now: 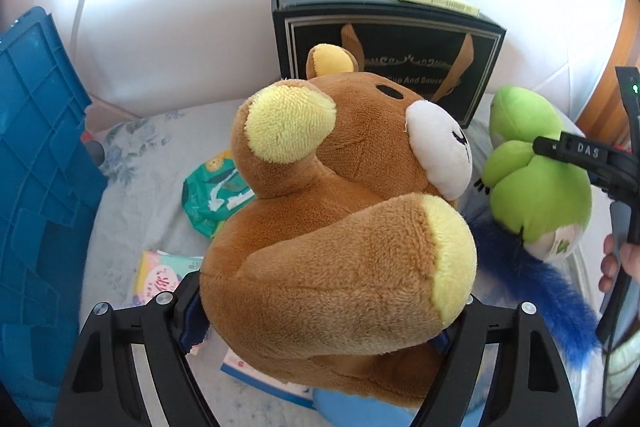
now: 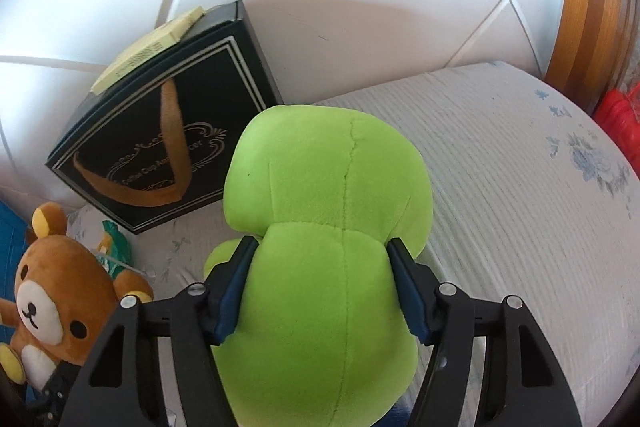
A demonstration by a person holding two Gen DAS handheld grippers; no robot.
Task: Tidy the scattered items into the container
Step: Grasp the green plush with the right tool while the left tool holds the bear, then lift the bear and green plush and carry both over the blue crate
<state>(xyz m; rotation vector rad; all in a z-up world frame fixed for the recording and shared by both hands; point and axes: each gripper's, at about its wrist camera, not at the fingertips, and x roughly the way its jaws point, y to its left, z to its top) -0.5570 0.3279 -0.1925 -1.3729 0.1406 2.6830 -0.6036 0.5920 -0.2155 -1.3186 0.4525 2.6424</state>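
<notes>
Both toys are being picked up off the bed: left gripper [image 1: 320,311] jaws clamp the bear [image 1: 332,227], right gripper [image 2: 320,287] jaws pinch the frog [image 2: 320,227]; next, carry both left to the blue crate [image 1: 40,167].

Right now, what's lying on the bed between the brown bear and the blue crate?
In the left wrist view, a green wipes pack and a pink packet lie on the bedsheet between brown bear and blue crate.
</notes>
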